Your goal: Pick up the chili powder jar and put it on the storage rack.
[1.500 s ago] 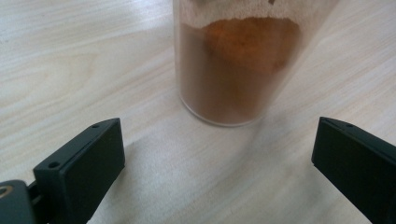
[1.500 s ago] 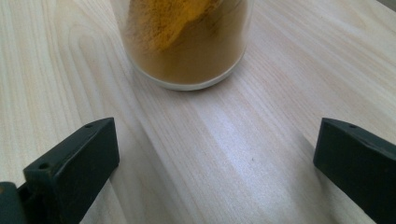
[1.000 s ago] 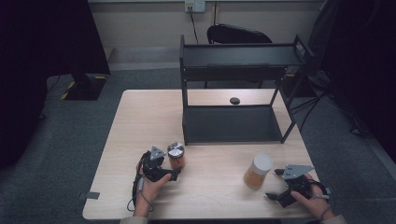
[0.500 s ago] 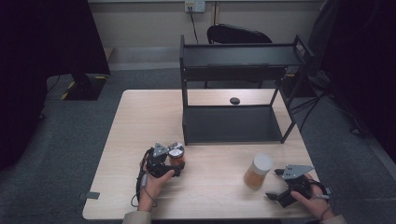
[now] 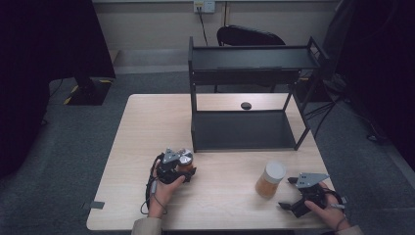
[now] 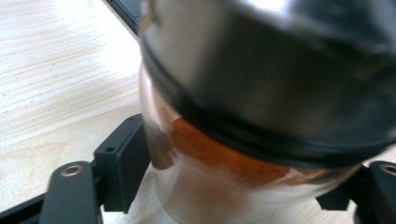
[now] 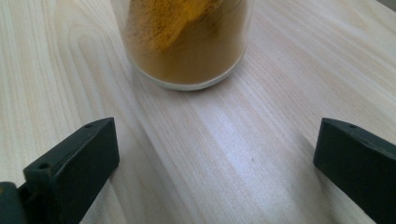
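1. Jar (image 6: pixel 233 140) of reddish-orange powder, silver-lidded, stood on the surface (image 5: pixel 225 200) near its front left.
2. Left gripper (image 5: pixel 182 169) had just been closing; its jaws now clamped the jar.
3. Right gripper (image 5: pixel 289 193) stayed wide open, holding nothing.

Each black tool (image 5: pixel 188 169) bears a grey three-cornered plate, a trailing black cable and brass-ringed screw holes.

No readable text, label, brand or number for you on anything in these views.
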Available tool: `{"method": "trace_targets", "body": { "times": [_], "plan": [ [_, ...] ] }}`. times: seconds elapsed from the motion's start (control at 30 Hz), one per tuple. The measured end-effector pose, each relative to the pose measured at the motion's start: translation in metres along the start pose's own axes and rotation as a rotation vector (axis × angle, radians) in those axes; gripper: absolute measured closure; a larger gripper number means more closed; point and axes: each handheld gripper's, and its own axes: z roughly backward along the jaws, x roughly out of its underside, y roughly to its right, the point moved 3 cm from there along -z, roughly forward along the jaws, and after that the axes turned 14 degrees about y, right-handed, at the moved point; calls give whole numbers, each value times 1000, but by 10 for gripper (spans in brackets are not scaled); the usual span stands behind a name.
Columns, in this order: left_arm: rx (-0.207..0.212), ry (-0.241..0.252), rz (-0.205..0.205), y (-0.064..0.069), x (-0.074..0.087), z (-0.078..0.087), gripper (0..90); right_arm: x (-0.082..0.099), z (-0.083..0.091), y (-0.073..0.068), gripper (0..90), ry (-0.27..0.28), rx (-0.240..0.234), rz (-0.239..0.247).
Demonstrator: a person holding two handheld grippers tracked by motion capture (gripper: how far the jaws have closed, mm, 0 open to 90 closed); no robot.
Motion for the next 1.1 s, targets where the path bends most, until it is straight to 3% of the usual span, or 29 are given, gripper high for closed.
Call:
{"method": "trace_targets", "body": {
  "times": [0.17, 0.3, 0.47, 0.63, 1.1],
  "plan": [
    [-2, -2, -22, 2, -1, 0, 271, 0, 0, 0, 0, 0, 0, 0],
    [-6, -13, -71, 6, -5, 0, 289, 0, 0, 0, 0, 0, 0, 0],
    [-8, -28, -87, 9, -10, -2, 301, 0, 0, 0, 0, 0, 0, 0],
    [-6, -7, -81, 11, -11, -1, 302, 0, 0, 0, 0, 0, 0, 0],
    [46, -27, -60, 15, -36, -12, 302, 0, 0, 0, 0, 0, 0, 0]
  ]
}}
